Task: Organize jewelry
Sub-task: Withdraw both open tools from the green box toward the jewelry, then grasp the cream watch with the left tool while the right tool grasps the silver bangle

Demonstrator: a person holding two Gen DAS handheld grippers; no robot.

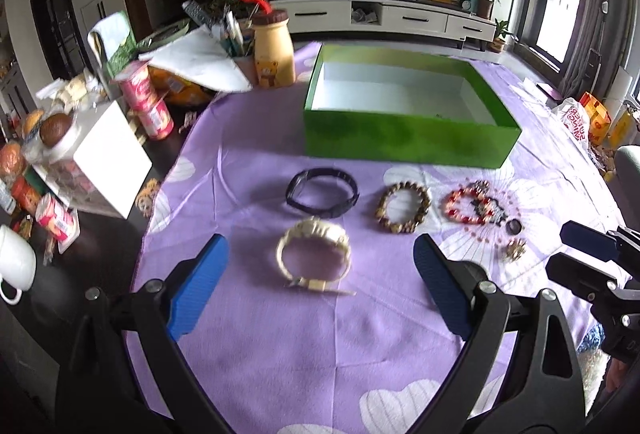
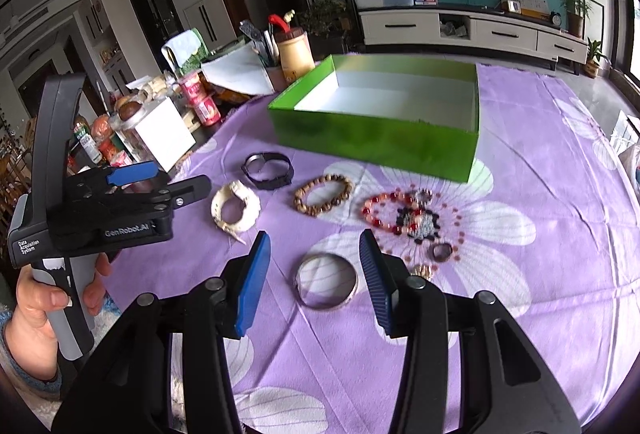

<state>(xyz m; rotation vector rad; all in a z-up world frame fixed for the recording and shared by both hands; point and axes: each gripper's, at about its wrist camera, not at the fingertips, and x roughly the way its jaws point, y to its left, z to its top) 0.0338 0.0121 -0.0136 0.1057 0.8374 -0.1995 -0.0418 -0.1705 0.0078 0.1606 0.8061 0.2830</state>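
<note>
My left gripper [image 1: 320,286] hangs over the purple flowered cloth [image 1: 248,346], jaws spread wide, nothing between the pads. The cream watch [image 1: 314,258] lies on the cloth between and just ahead of the fingertips, untouched. Beyond it: black band [image 1: 322,192]. To the right of that, past my right finger [image 1: 440,290]: wooden bead bracelet [image 1: 404,208], then red bead bracelet [image 1: 470,208].

Green box [image 1: 404,138], open-topped and white inside, stands farthest ahead, behind all the jewelry.

My right gripper [image 2: 316,282] is also parted, pads clear of everything. The silver bangle [image 2: 326,286] lies flat on the cloth in the gap between its fingers, touching neither. Just past the right fingertip: a small dark ring [image 2: 442,251] and a gold piece [image 2: 423,270], too small to identify. Left gripper body is visible at far left in this view, held in a hand [image 2: 40,310].
</note>
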